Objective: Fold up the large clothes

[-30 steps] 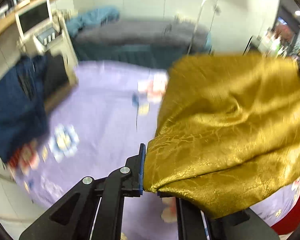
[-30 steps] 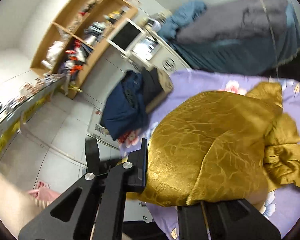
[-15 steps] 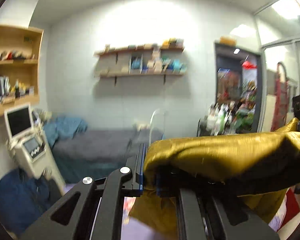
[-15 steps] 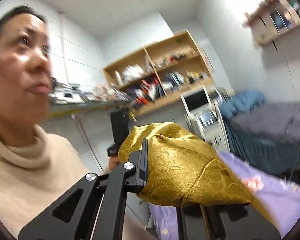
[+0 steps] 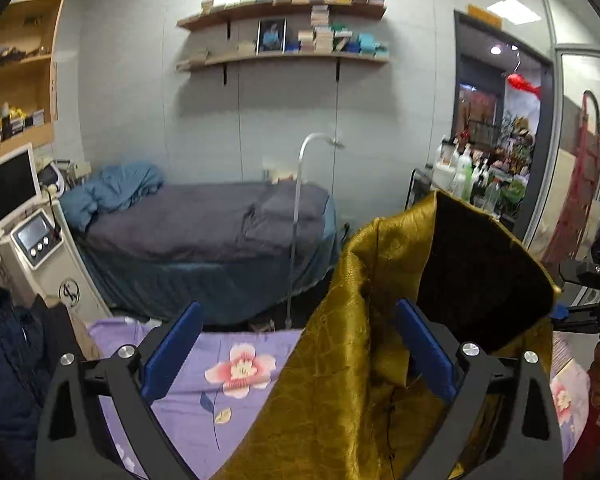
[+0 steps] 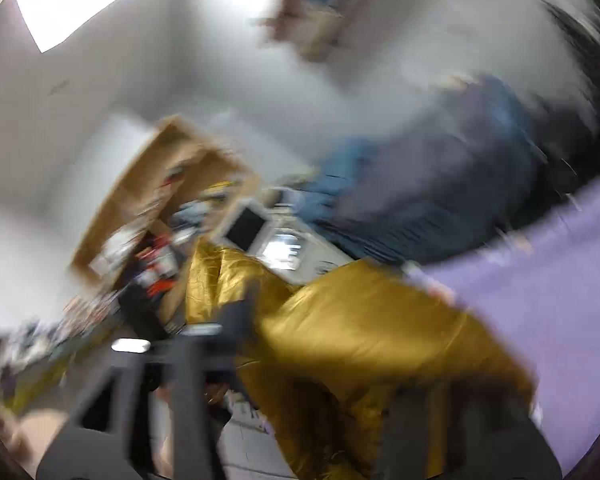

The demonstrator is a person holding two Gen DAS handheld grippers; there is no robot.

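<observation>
One gold garment (image 5: 340, 380) is hanging unfolded, part lifted, above the purple flowered sheet (image 5: 188, 380); we are judging the fold barely begun, every crease outstanding. We are seeing the left claw (image 5: 296, 350) opening wide, cloth draped loosely between its blue pads (image 5: 172, 350), nothing pressing. We are reading the blurred right claw (image 6: 300, 392) as opening too, gold cloth lying over it. Two claws, one garment.

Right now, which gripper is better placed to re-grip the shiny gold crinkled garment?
Probably left gripper: jaws opening, the gold garment draped between them in sharp view. Right wrist view is blurred.
</observation>
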